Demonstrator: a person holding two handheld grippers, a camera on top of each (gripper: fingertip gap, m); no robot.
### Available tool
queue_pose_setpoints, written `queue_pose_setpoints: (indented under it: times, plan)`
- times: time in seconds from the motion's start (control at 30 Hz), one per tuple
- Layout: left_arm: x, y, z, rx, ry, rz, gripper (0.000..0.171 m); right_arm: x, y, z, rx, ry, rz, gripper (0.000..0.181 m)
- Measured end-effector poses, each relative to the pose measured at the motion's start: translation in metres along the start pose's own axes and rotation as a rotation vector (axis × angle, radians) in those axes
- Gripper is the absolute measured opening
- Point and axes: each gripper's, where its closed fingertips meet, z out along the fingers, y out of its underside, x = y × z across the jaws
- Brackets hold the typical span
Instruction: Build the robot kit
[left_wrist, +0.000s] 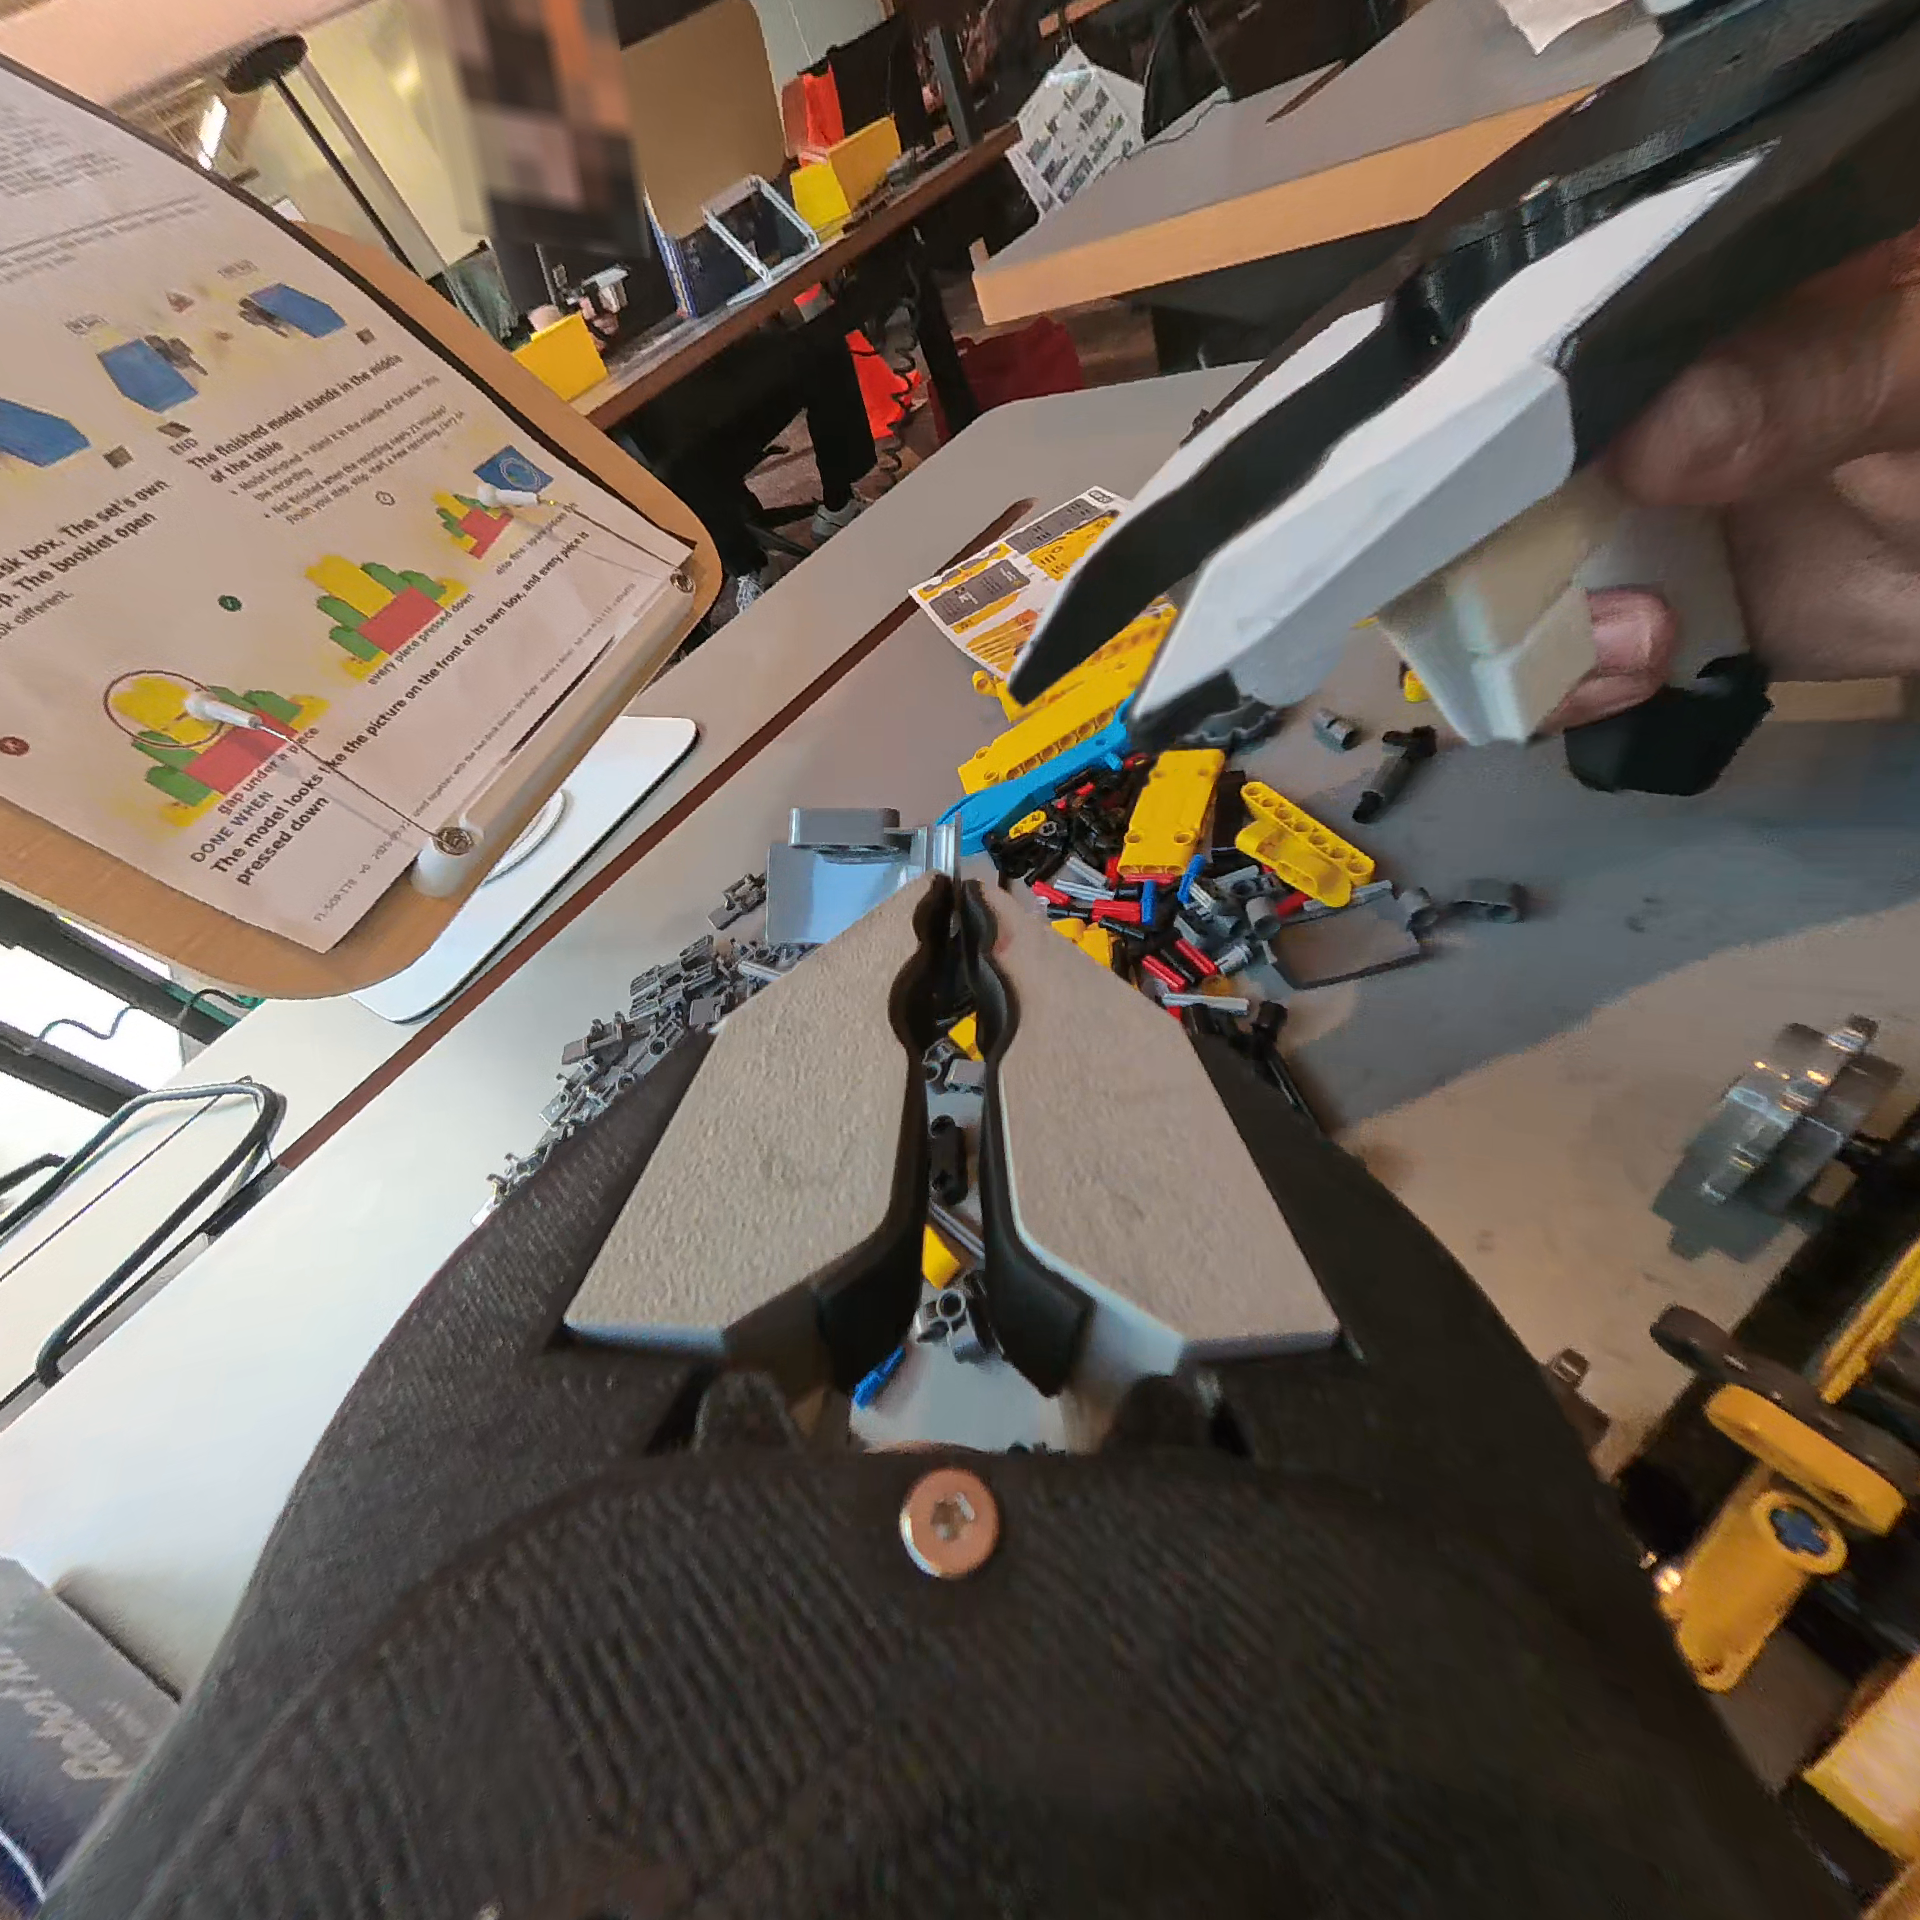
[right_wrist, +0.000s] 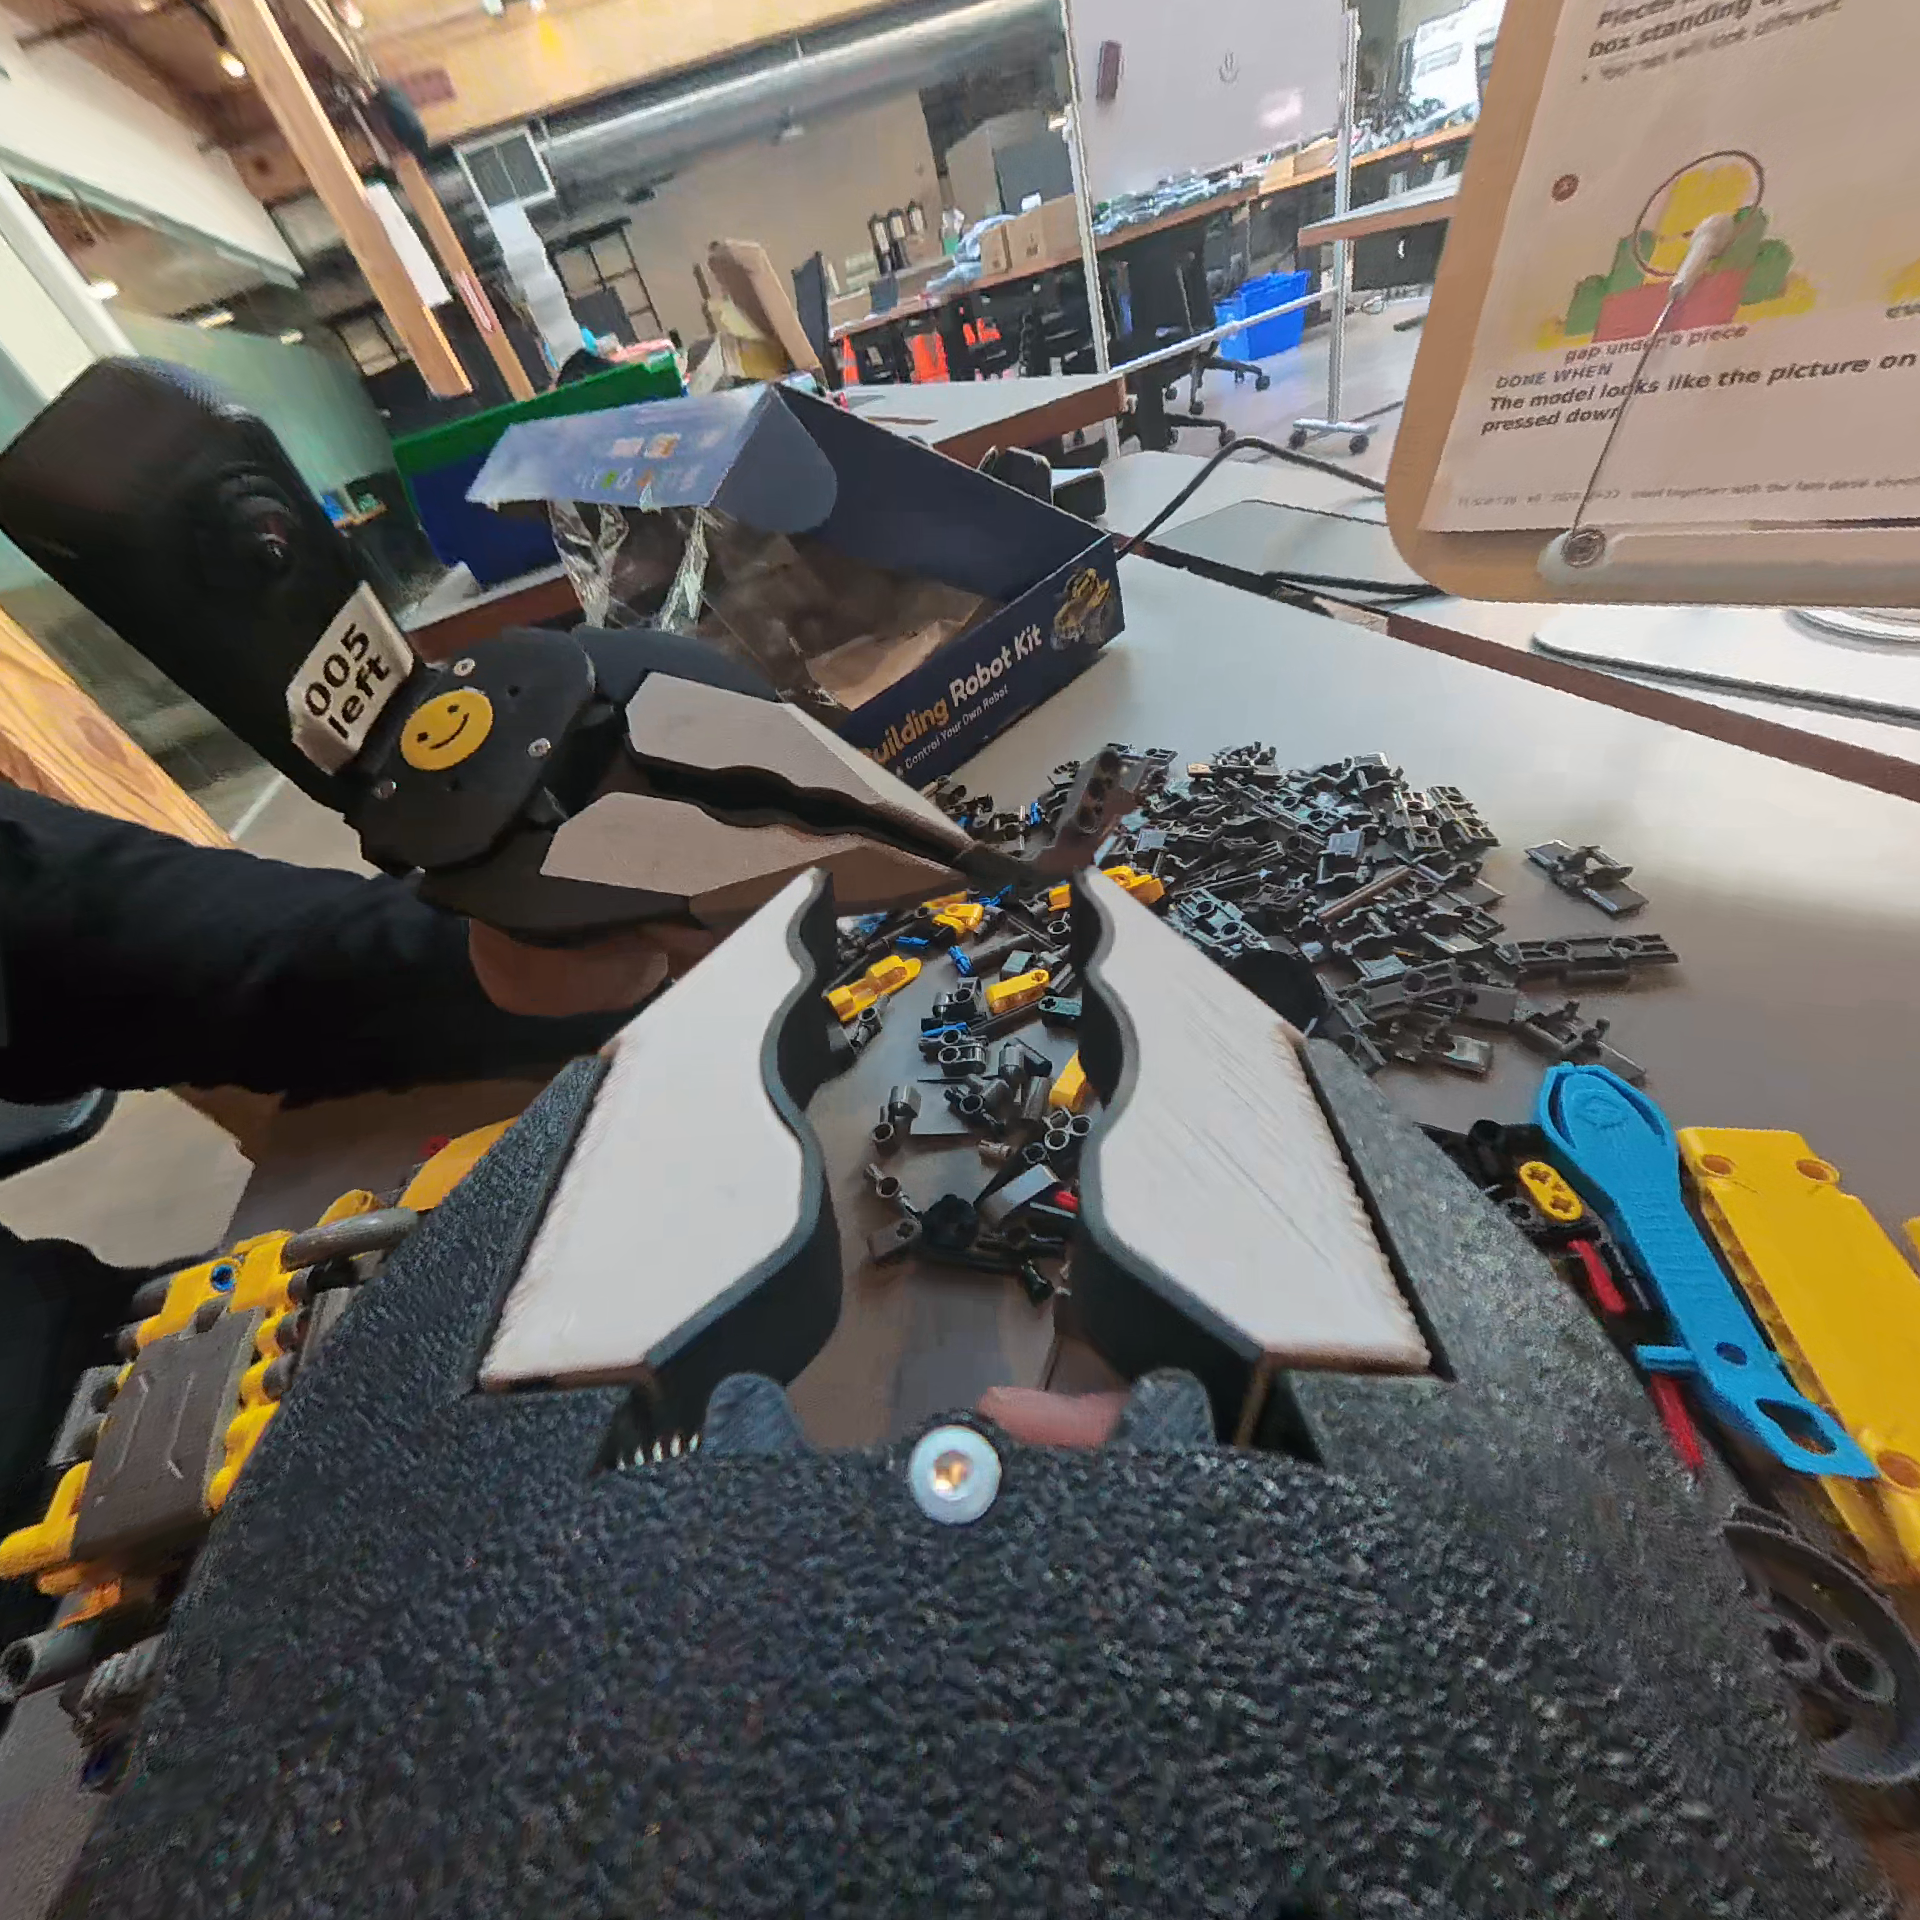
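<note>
My left gripper (left_wrist: 951, 888) is shut on a grey angled piece with holes (left_wrist: 836, 862) and holds it above the table. It also shows in the right wrist view (right_wrist: 977, 857), with the grey piece (right_wrist: 1096, 795) at its tips. My right gripper (right_wrist: 956, 899) is open and empty, just above a pile of small black, yellow, red and blue pins and connectors (right_wrist: 987, 1049). In the left wrist view the right gripper (left_wrist: 1081, 701) hovers over the same pile (left_wrist: 1153, 883), near a blue flat tool (left_wrist: 1039, 779) and yellow beams (left_wrist: 1174, 810).
Dark grey track links (right_wrist: 1351, 883) lie heaped to the right. The blue tool (right_wrist: 1662, 1247) rests on a yellow beam (right_wrist: 1829, 1278). A partly built yellow and grey model (right_wrist: 156, 1403) sits near left. An open dark blue box (right_wrist: 935, 623) and an instruction board (right_wrist: 1662, 312) stand behind. Both grippers' tips are close together, under 4 cm apart.
</note>
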Motion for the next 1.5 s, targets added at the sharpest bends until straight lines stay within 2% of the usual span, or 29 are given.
queue_pose_setpoints:
  times: [0.1, 0.2, 0.27, 0.4, 0.6, 0.77, 0.87, 1.0, 1.17, 1.3, 1.4, 1.5]
  plan:
    - [0.003, -0.009, -0.004, 0.05, -0.001, 0.029, 0.0, 0.002, -0.003, -0.003, 0.035, -0.021, 0.074, 0.045]
    - [0.012, -0.029, -0.016, 0.18, 0.033, 0.062, 0.0, -0.006, -0.003, -0.002, 0.043, -0.089, 0.144, 0.052]
    - [0.019, -0.044, -0.027, 0.291, 0.06, 0.094, 0.0, -0.016, -0.007, -0.001, 0.059, -0.159, 0.188, 0.055]
    - [0.021, -0.055, -0.036, 0.37, 0.061, 0.112, 0.0, -0.042, -0.015, -0.004, 0.083, -0.337, 0.285, 0.055]
    - [0.025, -0.061, -0.042, 0.419, 0.065, 0.135, 0.0, -0.062, -0.02, -0.001, 0.091, -0.447, 0.334, 0.058]
    - [0.027, -0.07, -0.051, 0.461, 0.057, 0.142, 0.0, -0.064, -0.022, 0.0, 0.114, -0.475, 0.382, 0.052]
    - [0.028, -0.078, -0.059, 0.499, 0.084, 0.086, 0.0, -0.064, -0.023, 0.0, 0.118, -0.489, 0.403, 0.055]
    - [0.03, -0.085, -0.068, 0.547, 0.17, -0.056, 0.0, -0.08, -0.033, -0.006, 0.16, -0.616, 0.438, 0.057]
    - [0.036, -0.088, -0.072, 0.565, 0.196, -0.058, 0.0, -0.092, -0.04, -0.012, 0.18, -0.706, 0.483, 0.051]
    - [0.04, -0.088, -0.072, 0.566, 0.192, -0.014, 0.0, -0.091, -0.044, -0.012, 0.208, -0.706, 0.518, 0.037]
    - [0.04, -0.083, -0.067, 0.535, 0.175, 0.01, 0.0, -0.081, -0.04, -0.009, 0.202, -0.636, 0.511, 0.032]
    - [0.036, -0.069, -0.054, 0.469, 0.157, 0.016, 0.0, -0.064, -0.031, -0.002, 0.162, -0.47, 0.425, 0.03]
